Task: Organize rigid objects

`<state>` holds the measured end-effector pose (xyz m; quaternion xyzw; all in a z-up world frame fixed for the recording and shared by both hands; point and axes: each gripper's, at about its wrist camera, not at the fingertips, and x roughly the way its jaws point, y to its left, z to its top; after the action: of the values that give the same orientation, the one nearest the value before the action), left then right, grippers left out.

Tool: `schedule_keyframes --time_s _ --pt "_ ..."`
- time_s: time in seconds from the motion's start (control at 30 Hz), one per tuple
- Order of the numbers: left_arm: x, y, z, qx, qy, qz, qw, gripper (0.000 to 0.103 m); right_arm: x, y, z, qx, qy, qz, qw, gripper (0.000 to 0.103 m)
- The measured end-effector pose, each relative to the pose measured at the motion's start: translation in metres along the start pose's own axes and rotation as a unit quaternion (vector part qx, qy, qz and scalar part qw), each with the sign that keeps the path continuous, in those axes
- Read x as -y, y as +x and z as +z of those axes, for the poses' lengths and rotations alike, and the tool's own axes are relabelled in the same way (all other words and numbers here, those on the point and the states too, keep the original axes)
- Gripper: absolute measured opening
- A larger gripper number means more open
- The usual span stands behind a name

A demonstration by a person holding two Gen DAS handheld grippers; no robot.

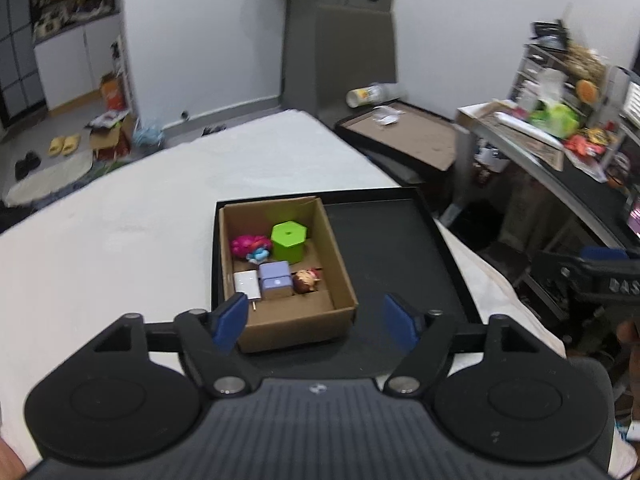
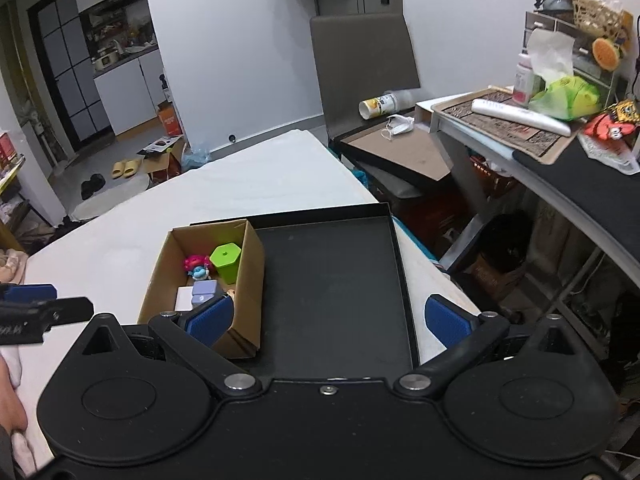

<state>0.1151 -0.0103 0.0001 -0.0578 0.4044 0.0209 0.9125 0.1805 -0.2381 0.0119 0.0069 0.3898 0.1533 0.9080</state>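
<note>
A small cardboard box [image 1: 340,312] [image 2: 248,276] stands in the left part of a black tray [image 1: 384,240] [image 2: 332,280] on a white table. Inside it lie a green hexagonal block [image 1: 289,241] [image 2: 226,260], a pink-haired troll figure [image 1: 250,247] [image 2: 197,266], a lilac cube [image 1: 275,280] [image 2: 205,293], a white adapter [image 1: 246,281] [image 2: 185,298] and a small brown-haired doll head [image 1: 306,280]. My left gripper [image 1: 316,322] hangs open above the box's near edge, nothing between its fingers. My right gripper [image 2: 328,318] is wide open over the tray, empty.
White table [image 1: 120,240] [image 2: 260,176] stretches left and beyond the tray. A grey chair [image 2: 360,60] with a second tray, a paper cup [image 2: 374,107] and a mask stands behind. A cluttered desk [image 2: 580,184] runs along the right. The other gripper shows at each view's edge.
</note>
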Motion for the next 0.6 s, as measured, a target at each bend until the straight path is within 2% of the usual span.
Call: schedule_keyframes --time_s 0.1,0.3,0.5,0.6 --pt "0.006 -0.022 -0.01 0.015 0.003 -0.004 0.9999 0.081 -0.002 -0.015 -0.003 0.006 -0.001 0.014 1.0 0.103" --pt "0.008 -0.062 -0.02 0.045 -0.024 -0.003 0.9987 0.087 -0.013 -0.045 -0.009 0.02 -0.014 0.037 0.999 0.103" --pt "0.015 -0.104 -0.033 0.091 -0.036 0.013 0.9951 0.095 -0.022 -0.067 -0.014 0.034 -0.042 0.028 0.998 0.103" --pt "0.017 -0.116 -0.038 0.099 -0.04 0.019 0.994 0.096 -0.024 -0.076 -0.018 0.034 -0.047 0.044 0.997 0.103"
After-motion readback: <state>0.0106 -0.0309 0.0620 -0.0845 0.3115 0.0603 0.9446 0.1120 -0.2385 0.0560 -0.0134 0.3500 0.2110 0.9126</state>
